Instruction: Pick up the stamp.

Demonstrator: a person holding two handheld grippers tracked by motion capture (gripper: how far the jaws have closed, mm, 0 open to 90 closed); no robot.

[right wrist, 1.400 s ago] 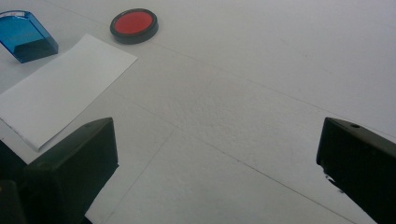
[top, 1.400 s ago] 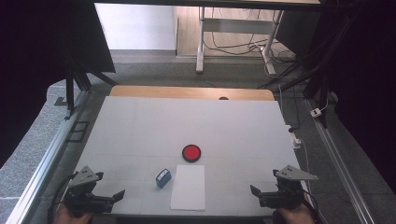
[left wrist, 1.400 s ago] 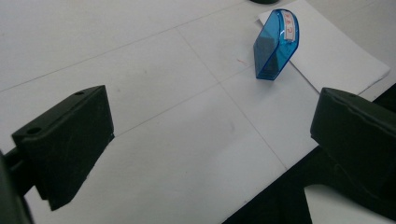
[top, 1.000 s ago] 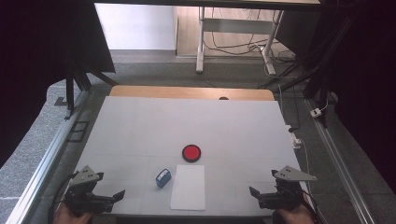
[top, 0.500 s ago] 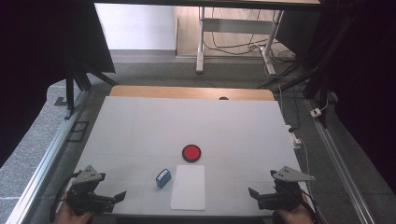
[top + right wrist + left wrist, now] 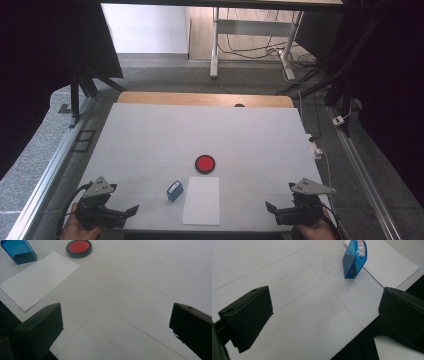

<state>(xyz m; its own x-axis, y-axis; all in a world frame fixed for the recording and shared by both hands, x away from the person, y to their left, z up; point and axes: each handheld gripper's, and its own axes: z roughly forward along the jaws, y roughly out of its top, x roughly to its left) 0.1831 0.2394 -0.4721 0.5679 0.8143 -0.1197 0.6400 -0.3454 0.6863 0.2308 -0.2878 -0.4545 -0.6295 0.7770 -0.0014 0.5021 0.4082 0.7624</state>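
Resting position: both claws sit at the near edge of the desk point(image 6: 150, 135), each held in a hand.
Left claw point(image 6: 131, 212): jaws spread wide, nothing between them, pointing toward the blue stamp.
Right claw point(image 6: 270, 207): jaws spread wide, nothing between them, near the desk's right corner.
Blue stamp point(image 6: 174, 190): standing on the desk, just beside the left edge of the paper sheet, well apart from both claws.
Paper sheet point(image 6: 202, 200): lying flat between the claws.
Red ink pad point(image 6: 205, 163): round, black-rimmed, just beyond the sheet's far edge.
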